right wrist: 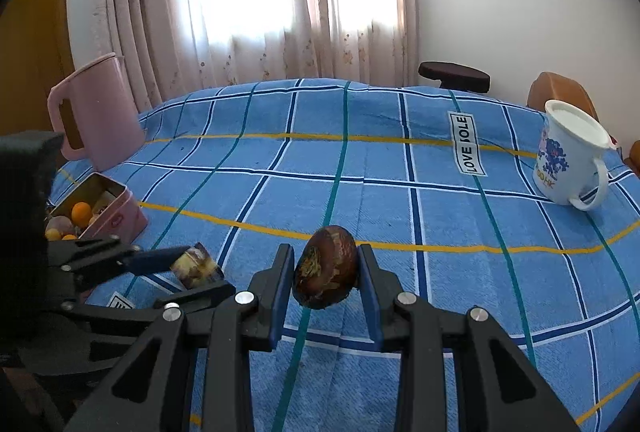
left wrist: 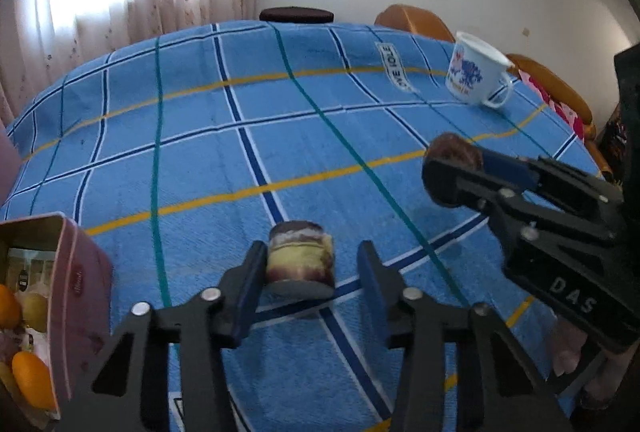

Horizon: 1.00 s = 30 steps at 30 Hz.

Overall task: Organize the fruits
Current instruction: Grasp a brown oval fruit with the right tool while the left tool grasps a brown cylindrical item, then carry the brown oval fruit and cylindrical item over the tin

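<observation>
Left wrist view: left gripper (left wrist: pixel 312 268) stood with jaws wide, straddling a cut fruit chunk (left wrist: pixel 301 258), yellow-and-purple, lying on the blue checked worktop (left wrist: pixel 200 160); the left finger looked to touch it, the right one stood apart.
Right wrist view: right gripper (right wrist: pixel 326 272) had its jaws narrowed onto a dark brown oval fruit (right wrist: pixel 326 272), apparently lifted off the cloth.
Step in hand: judged mid-collection; one fruit gripped, the other framed but not yet gripped.
Destination: pink tin (left wrist: pixel 76 284) at the near left already held orange fruits (left wrist: pixel 30 380).
Next move: likely closing the left jaws on the chunk, then carrying both pieces leftward to the tin.
Only in right view: pink jug (right wrist: pixel 96 112) behind the tin; chunk's cut face.
Only in left view: tin's interior close up.
Both views: white mug (right wrist: pixel 568 152) far right, well apart.
</observation>
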Tool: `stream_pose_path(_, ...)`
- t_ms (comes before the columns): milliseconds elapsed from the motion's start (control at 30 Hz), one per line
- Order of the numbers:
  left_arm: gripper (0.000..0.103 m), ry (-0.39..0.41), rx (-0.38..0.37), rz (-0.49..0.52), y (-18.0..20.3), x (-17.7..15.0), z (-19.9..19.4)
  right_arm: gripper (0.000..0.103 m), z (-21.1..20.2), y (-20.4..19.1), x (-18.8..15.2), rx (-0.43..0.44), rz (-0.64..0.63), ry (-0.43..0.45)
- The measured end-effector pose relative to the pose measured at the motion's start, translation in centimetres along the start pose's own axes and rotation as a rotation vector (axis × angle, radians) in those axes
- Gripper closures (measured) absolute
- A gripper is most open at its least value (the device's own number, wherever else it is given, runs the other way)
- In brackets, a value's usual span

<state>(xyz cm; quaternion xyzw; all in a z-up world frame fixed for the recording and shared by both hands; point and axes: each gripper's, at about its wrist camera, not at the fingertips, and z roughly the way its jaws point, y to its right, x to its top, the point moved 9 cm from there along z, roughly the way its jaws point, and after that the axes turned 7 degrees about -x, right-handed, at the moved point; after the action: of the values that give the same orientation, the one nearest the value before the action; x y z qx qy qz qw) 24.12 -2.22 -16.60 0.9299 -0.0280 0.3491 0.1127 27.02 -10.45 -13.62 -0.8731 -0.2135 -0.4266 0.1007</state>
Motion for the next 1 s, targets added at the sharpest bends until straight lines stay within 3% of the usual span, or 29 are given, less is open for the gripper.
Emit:
stream_pose_path(100, 0.067, -0.007, 0.002, 0.016, 0.4, -0.2, 0.1, 0.069, -0.3, 0.0, 0.0, 0.005, -0.001, 0.01)
stream_pose_path(1000, 0.067, 0.237, 0.051, 0.045, 0.3, 1.4, -4.9, 0.069, -3.9, -1.1, 0.9, 0.029, -0.046, 0.183)
